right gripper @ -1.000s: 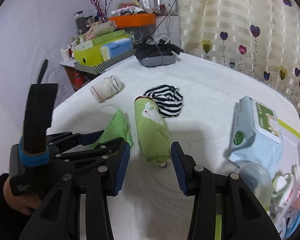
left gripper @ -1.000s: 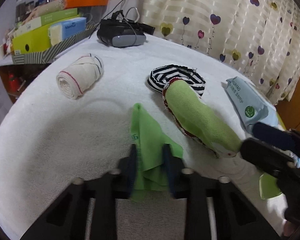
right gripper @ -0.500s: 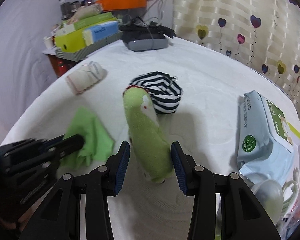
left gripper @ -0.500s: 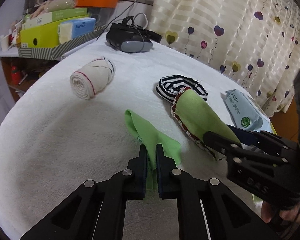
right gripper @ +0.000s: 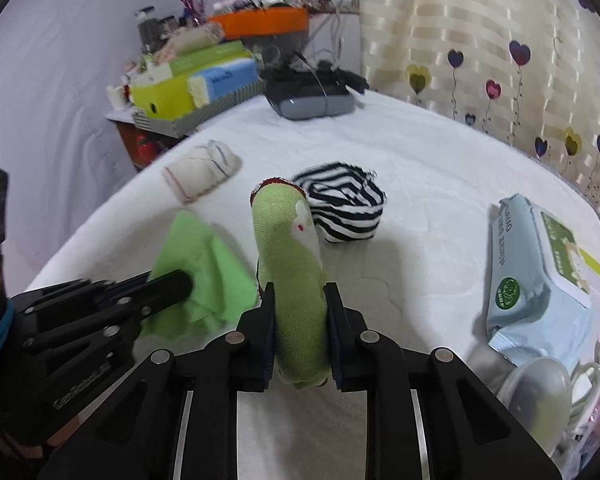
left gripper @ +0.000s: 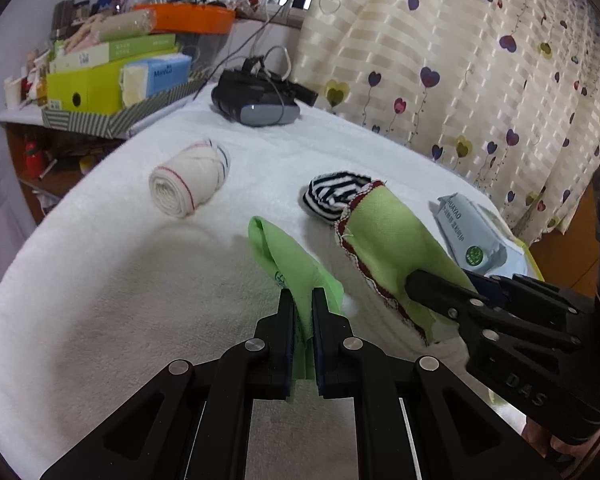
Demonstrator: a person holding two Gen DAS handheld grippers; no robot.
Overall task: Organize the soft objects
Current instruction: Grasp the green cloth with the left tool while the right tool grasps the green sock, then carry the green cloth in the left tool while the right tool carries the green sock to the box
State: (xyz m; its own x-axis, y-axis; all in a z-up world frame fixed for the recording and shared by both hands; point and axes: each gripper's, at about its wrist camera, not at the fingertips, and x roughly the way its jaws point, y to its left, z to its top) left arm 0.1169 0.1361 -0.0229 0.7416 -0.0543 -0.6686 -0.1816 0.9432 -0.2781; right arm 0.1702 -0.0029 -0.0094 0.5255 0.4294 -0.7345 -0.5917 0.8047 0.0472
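Two grippers: each yours, each gripped cloth
Left gripper [left gripper: 300,304]: you clenched it on the green cloth [left gripper: 296,264], lifted off the bed [left gripper: 100,300]
Right gripper [right gripper: 300,300]: jaws were closing, pads pressed on the green roll [right gripper: 292,264], beside the striped roll [right gripper: 344,204]

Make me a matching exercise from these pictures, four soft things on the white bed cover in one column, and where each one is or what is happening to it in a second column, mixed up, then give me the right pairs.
Things:
1. green cloth
2. green pouch
3. striped bundle
4. cream roll

States:
A. lies apart from the others, nearest the cluttered side shelf
B. pinched in the shut left gripper
C. untouched, right behind the pouch's far end
D. between the closing jaws of the right gripper, pads already on its sides

Pairs: 1-B, 2-D, 3-C, 4-A
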